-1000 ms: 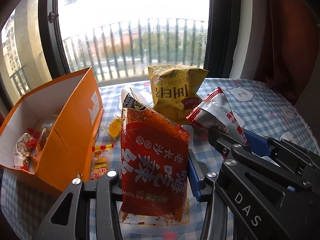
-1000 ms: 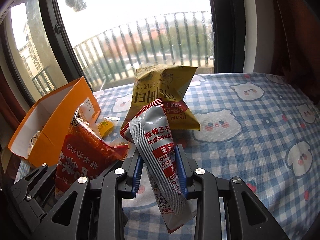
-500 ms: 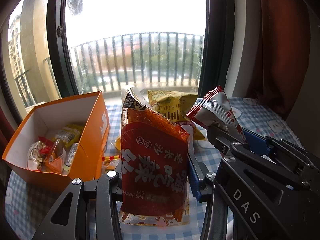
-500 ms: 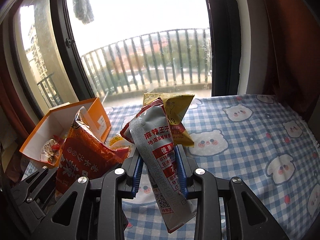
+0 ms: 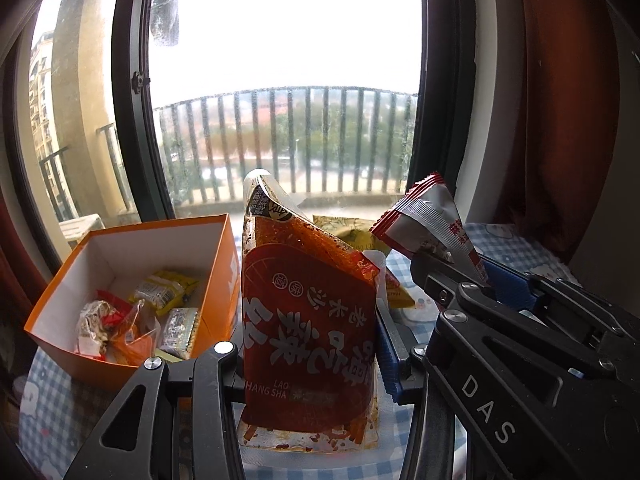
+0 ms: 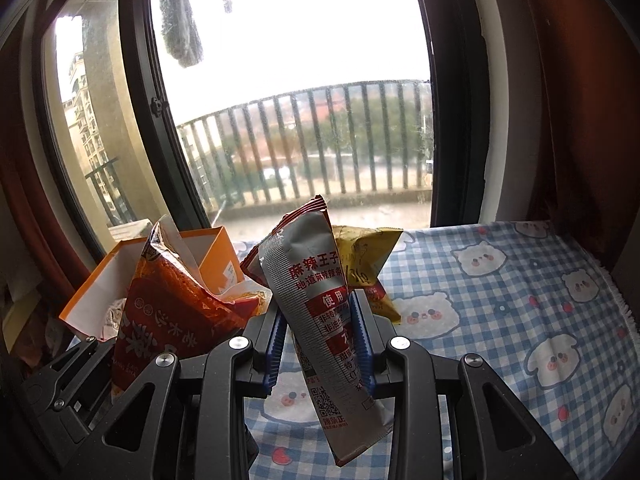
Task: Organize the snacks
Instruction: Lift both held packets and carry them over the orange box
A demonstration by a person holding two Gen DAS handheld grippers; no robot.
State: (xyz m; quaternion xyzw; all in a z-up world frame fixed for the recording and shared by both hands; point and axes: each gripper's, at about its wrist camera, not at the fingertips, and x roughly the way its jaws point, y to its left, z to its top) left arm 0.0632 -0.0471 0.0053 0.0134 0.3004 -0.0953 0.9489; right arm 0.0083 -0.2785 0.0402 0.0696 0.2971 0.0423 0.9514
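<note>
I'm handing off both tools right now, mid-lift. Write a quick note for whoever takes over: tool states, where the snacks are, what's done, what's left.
Left tool: shut on the red spicy-strip pouch, held upright off the table.
Right tool: shut on the grey-and-red snack packet, also lifted clear.
Orange box: open, on the checked tablecloth, to the left of both tools; several small wrapped snacks are already inside.
Yellow chip bag: lying on the cloth behind the held packets.
Done: small snacks boxed, two packets picked up.
Left: probably put both held packets in the box, then fetch the yellow bag.
</note>
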